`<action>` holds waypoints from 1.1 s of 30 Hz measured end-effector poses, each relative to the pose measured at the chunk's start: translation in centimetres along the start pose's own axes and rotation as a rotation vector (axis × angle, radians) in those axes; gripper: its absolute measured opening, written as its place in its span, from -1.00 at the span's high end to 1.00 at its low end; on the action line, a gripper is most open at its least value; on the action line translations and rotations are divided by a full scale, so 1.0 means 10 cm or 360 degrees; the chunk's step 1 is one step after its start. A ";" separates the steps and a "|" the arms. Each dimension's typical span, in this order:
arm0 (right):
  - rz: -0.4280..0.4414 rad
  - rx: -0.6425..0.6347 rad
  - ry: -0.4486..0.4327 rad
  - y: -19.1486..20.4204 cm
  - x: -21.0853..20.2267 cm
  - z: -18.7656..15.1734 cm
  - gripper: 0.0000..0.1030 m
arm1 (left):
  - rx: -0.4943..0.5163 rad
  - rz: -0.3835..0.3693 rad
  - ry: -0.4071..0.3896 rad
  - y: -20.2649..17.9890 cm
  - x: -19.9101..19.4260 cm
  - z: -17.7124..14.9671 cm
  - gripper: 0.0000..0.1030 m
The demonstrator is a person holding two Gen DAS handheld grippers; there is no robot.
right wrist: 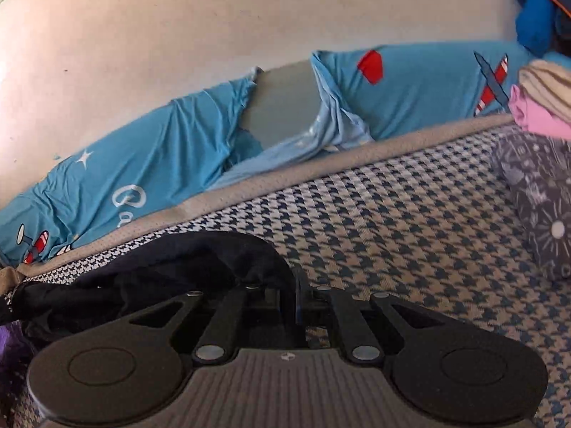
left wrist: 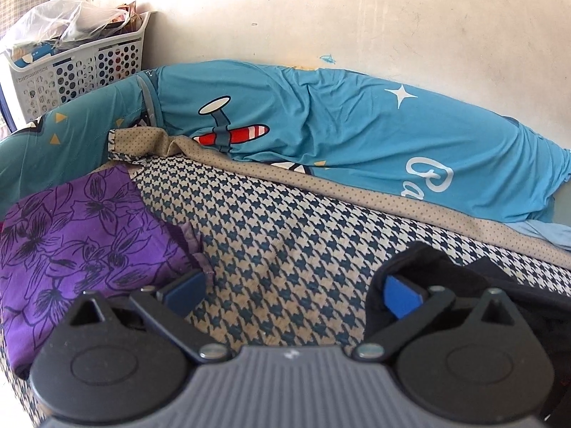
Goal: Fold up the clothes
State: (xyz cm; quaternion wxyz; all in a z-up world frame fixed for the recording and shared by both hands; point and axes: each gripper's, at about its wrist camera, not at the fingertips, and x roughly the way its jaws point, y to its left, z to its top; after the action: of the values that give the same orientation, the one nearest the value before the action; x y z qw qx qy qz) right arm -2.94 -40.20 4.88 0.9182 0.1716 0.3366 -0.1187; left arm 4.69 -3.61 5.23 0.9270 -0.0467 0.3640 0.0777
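- Looking along your left claw (left wrist: 294, 290), you see its jaws spread wide, with bare houndstooth bed cover (left wrist: 285, 228) showing between the two blue pads (left wrist: 401, 294).
- Nothing sits between those pads; the right-hand pad is just beside the black garment (left wrist: 460, 267) at the lower right of the left wrist view, and whether they touch you cannot tell.
- A purple floral garment (left wrist: 78, 224) lies folded at the lower left of that view, just beside the left-hand finger.
- Behind it, in the upper left, a white perforated laundry basket (left wrist: 82, 71) stands against the wall (left wrist: 357, 14), stuffed with a clear plastic bag and other items.
- A long blue cushion (left wrist: 357, 125) printed with a red-striped plane and a white star runs along the wall across the middle of the frame.
- In the right wrist view, your right claw (right wrist: 299, 303) has its fingers drawn together, pinching an edge of the black garment.
- That garment bunches over the left-hand linkage and trails off towards the lower left edge of the frame.
- At the right edge of the same view, a grey patterned bundle (right wrist: 539, 199) rests on the bed cover.
- Just above it, a pink cloth (right wrist: 528, 114) and a cream cloth (right wrist: 549, 82) are stacked.
- Dark blue fabric (right wrist: 535, 10) hangs in the upper right corner.
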 end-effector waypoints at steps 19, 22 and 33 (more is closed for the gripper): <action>0.0027 -0.0180 0.0035 -0.06 -0.19 0.04 0.15 | 0.0056 -0.0344 0.0176 0.16 -0.07 -0.09 -1.00; -0.0004 -0.0246 0.0054 -0.02 -0.18 0.04 0.08 | 0.0122 -0.0401 0.0047 0.14 -0.22 -0.09 -1.00; 0.0115 -0.0409 0.0182 0.06 -0.10 -0.04 -0.28 | 0.0257 -0.0555 -0.0094 -0.19 -0.22 -0.06 -1.00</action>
State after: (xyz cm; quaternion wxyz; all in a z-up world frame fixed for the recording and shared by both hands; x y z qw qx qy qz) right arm -3.73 -39.35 5.40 0.9156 0.0711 0.3945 -0.0317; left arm 3.04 -5.83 6.40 0.9374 -0.0321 0.3281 -0.1122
